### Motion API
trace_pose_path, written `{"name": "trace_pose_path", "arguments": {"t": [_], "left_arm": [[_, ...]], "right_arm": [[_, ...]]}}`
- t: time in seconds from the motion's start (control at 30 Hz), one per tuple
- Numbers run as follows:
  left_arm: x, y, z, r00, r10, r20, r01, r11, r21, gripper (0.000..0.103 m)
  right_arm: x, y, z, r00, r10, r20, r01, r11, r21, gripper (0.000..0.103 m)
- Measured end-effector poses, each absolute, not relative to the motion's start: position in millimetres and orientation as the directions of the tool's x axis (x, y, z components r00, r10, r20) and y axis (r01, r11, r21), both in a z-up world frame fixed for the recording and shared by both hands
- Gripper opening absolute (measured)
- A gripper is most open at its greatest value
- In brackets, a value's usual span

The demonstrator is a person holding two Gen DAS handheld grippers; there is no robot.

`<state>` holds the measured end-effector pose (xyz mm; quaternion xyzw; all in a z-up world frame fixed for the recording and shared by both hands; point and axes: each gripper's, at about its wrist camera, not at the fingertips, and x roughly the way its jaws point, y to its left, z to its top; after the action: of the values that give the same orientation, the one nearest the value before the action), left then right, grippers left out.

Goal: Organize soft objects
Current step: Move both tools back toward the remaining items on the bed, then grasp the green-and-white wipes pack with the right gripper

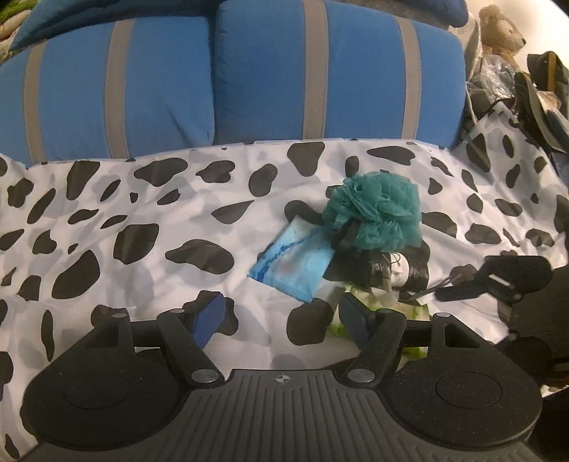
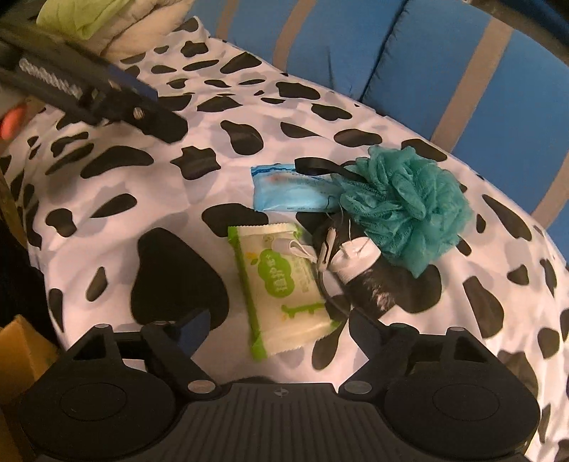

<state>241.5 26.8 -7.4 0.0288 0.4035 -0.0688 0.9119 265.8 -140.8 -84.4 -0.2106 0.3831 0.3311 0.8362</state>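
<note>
Four soft things huddle on the cow-print bedspread, both claws spread and empty.
Right claw straddles the wipes pack: light, squashy, slick film, so pinch across its width. Teal loofah springs. Left view mostly hides the pack; possibly a black pouch beside it.

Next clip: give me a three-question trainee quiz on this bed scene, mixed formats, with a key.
1. True or false: the teal bath pouf lies apart from every other item.
2. Which item lies nearest the right tongs? A) green wipes pack B) blue packet C) teddy bear
3. Fill in: the items lie on a ___-patterned sheet.

Key: 1 false, it rests against the blue packet and a black item; 2 A; 3 cow-spot.
</note>
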Motion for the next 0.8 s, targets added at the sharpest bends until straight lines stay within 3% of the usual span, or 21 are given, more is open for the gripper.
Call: {"name": "trace_pose_path", "arguments": {"t": [0.4,0.47,0.8], "left_arm": [[246,30,-9,0.653,-0.095,-0.751,0.136,0.991,-0.006,0.070],[247,32,-9,0.650,-0.099,-0.754,0.134,0.991,-0.014,0.070],[246,29,-14,0.613,-0.117,-0.781,0.144,0.989,-0.035,0.070]], "right_arm": [[287,-120,-109,0.465,0.384,-0.797,-0.755,0.643,-0.130,0.065],[290,-122,-107,0.451,0.383,-0.807,-0.747,0.656,-0.106,0.055],[259,-134,-98,0.363,0.335,-0.870,-0.780,0.620,-0.087,0.051]]}}
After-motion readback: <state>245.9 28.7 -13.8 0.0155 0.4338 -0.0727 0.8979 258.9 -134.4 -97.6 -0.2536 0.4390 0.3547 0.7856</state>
